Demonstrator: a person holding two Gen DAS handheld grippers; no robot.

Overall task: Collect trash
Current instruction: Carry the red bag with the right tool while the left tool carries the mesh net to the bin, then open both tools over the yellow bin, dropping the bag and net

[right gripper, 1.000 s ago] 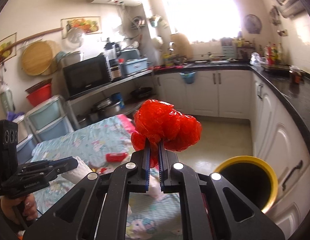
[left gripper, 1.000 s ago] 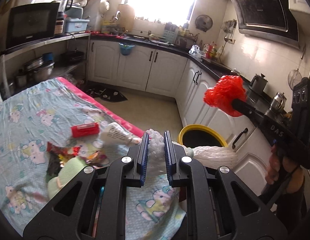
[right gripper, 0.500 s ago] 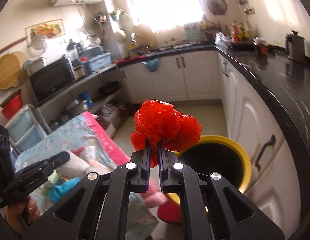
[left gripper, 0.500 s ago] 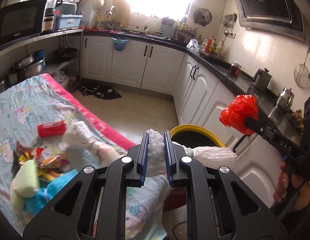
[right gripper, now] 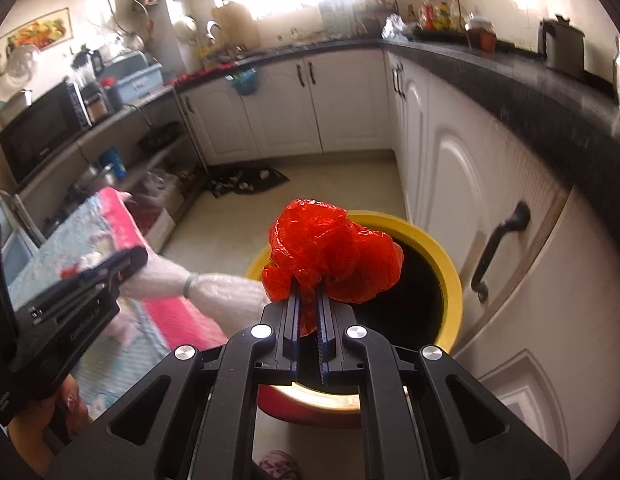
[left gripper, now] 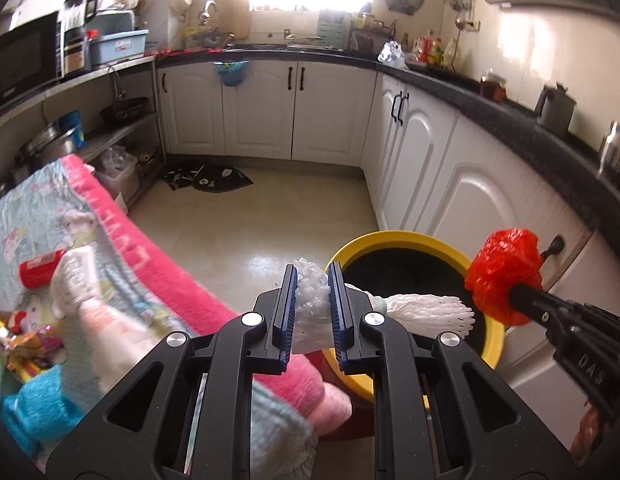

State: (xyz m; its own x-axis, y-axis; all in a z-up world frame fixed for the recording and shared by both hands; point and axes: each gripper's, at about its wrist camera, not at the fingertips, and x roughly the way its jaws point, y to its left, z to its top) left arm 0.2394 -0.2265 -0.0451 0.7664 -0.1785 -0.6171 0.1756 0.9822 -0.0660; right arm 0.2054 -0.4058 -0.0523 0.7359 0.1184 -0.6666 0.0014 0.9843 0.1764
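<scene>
The left gripper (left gripper: 313,312) pinches white foam netting (left gripper: 421,310) between its jaws, its free end over the yellow bin (left gripper: 413,240). The right gripper (right gripper: 307,316) clamps a red bag (right gripper: 333,256) above the bin's mouth. Both have moved nearer the bin than half a second ago.

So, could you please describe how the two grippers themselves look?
Both are matte black plastic with cut-out linkage arms and round silver bolts. The left gripper has flat parallel fingers lined with ridged blue pads. The right gripper looks identical. Pale lettering marks their sides. No cables show.
</scene>
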